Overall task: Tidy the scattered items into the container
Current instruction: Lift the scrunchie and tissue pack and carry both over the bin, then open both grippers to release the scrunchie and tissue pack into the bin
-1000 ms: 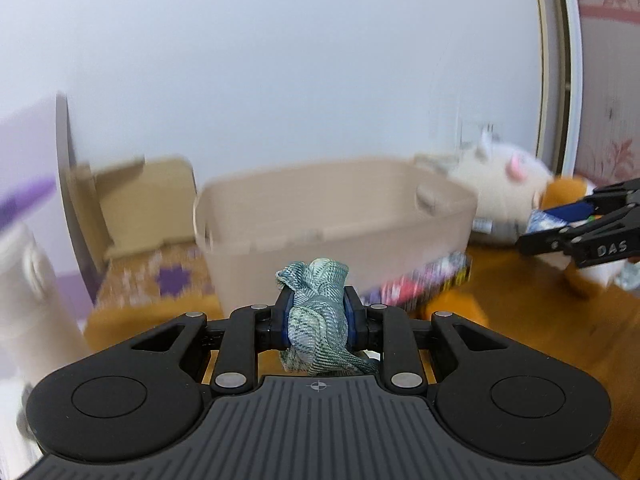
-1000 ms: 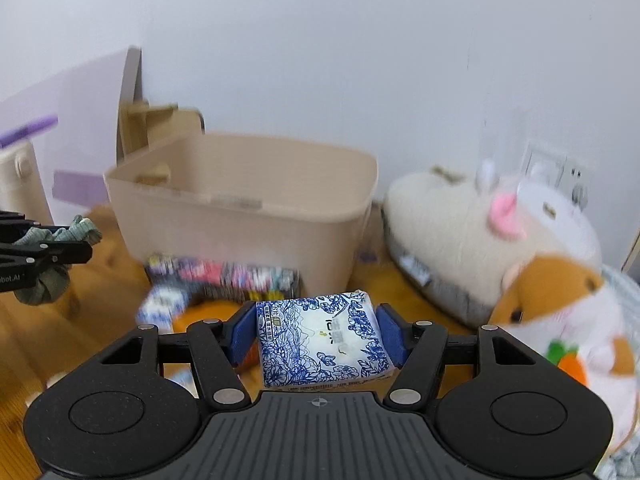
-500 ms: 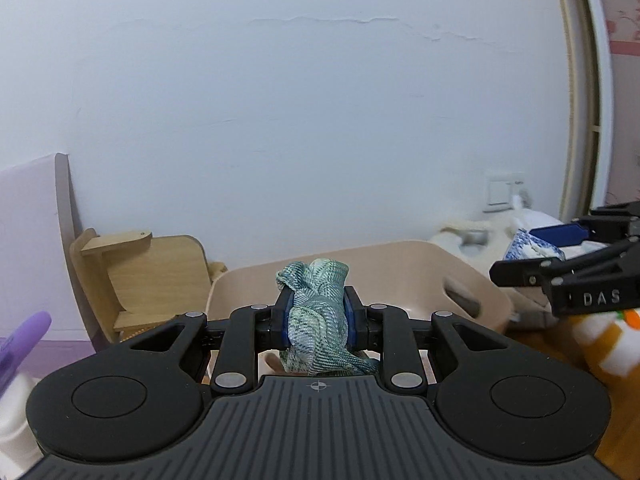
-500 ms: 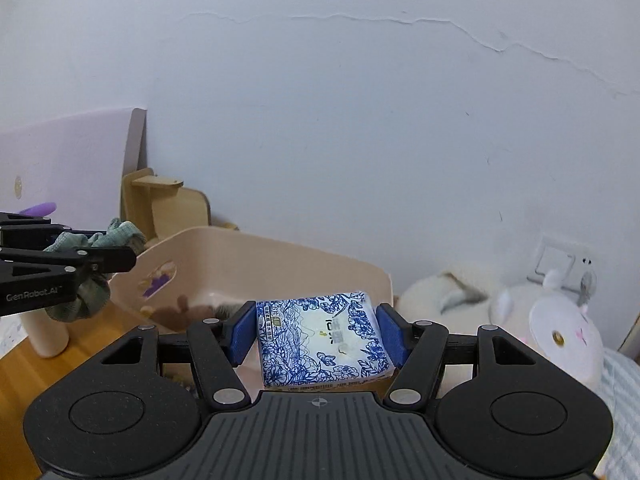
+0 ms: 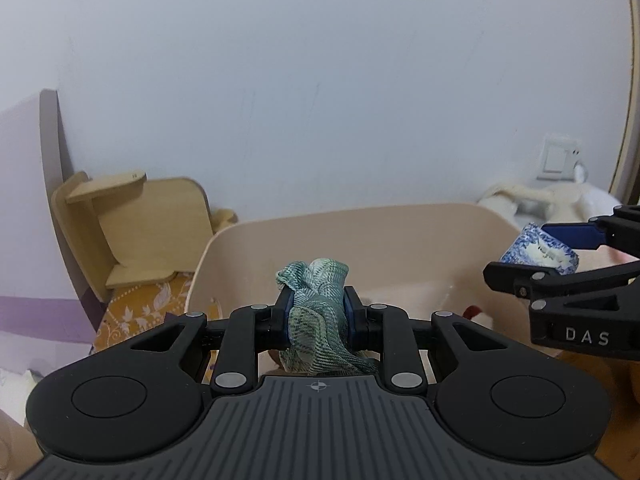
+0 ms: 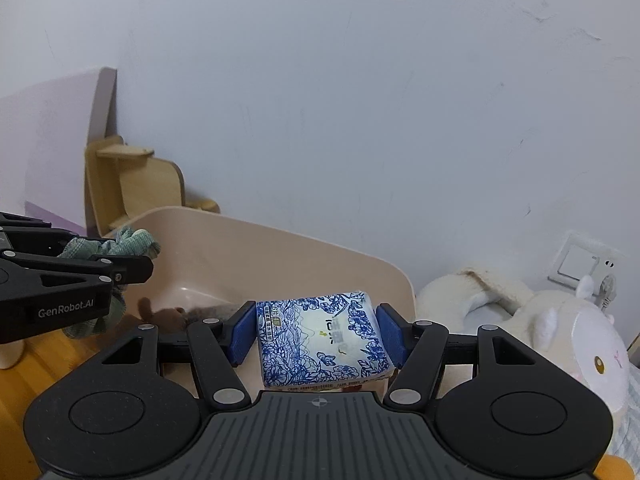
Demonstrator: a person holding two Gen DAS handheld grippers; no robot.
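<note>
My left gripper (image 5: 316,304) is shut on a crumpled green cloth (image 5: 318,320) and holds it above the near edge of the beige plastic bin (image 5: 360,224). My right gripper (image 6: 318,332) is shut on a blue-and-white tissue pack (image 6: 320,340), held over the bin's (image 6: 280,248) right part. The right gripper with the pack shows at the right of the left wrist view (image 5: 538,250). The left gripper with the cloth shows at the left of the right wrist view (image 6: 108,246). Something brown and furry (image 6: 176,314) lies inside the bin.
A small wooden stand (image 5: 132,224) leans by the white wall behind the bin, also in the right wrist view (image 6: 132,184). White plush toys (image 6: 560,320) lie to the right, under a wall socket (image 6: 580,264). A patterned yellow mat (image 5: 140,308) lies left of the bin.
Both grippers have risen and moved forward over the bin with their items still held. The bin now sits lower and closer in both views, its inside visible.
</note>
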